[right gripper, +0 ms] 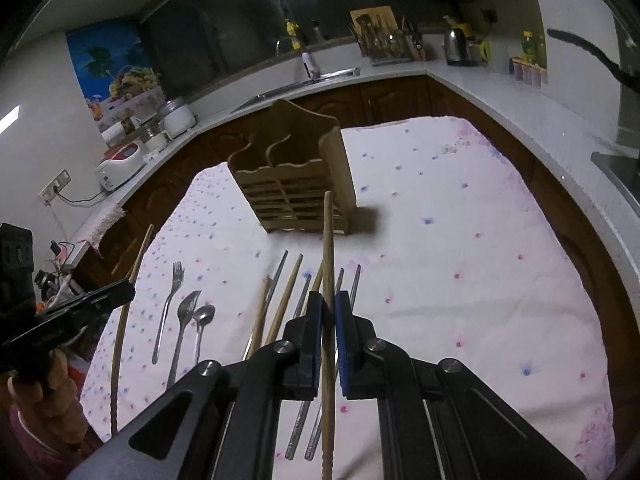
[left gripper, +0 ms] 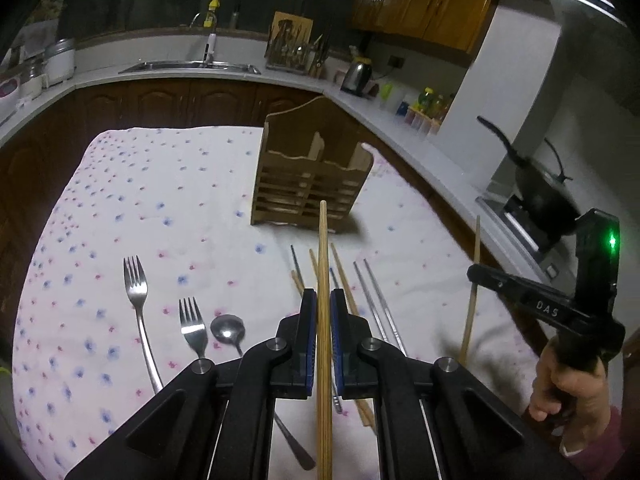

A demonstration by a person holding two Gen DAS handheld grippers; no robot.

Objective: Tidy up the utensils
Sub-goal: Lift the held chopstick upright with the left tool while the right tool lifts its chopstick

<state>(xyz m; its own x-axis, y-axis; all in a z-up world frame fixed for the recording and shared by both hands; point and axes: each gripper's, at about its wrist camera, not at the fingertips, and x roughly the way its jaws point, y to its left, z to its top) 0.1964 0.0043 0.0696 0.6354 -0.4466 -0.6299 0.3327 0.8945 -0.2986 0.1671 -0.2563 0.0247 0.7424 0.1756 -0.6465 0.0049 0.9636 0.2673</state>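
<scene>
While clamped in both tongs [left gripper: 323, 308] [right gripper: 328, 312], wooden chopsticks [left gripper: 323, 320] [right gripper: 328, 280] look pale, slender.

White letters "DAS" stood on the black arm of the right claw [left gripper: 472, 274], seen from the left wrist camera. No other text was readable.

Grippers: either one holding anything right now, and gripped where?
Left gripper clamps a wooden chopstick partway along its shaft. Right gripper clamps another wooden chopstick mid-shaft. Both chopstick ends point toward the wooden utensil holder.
</scene>
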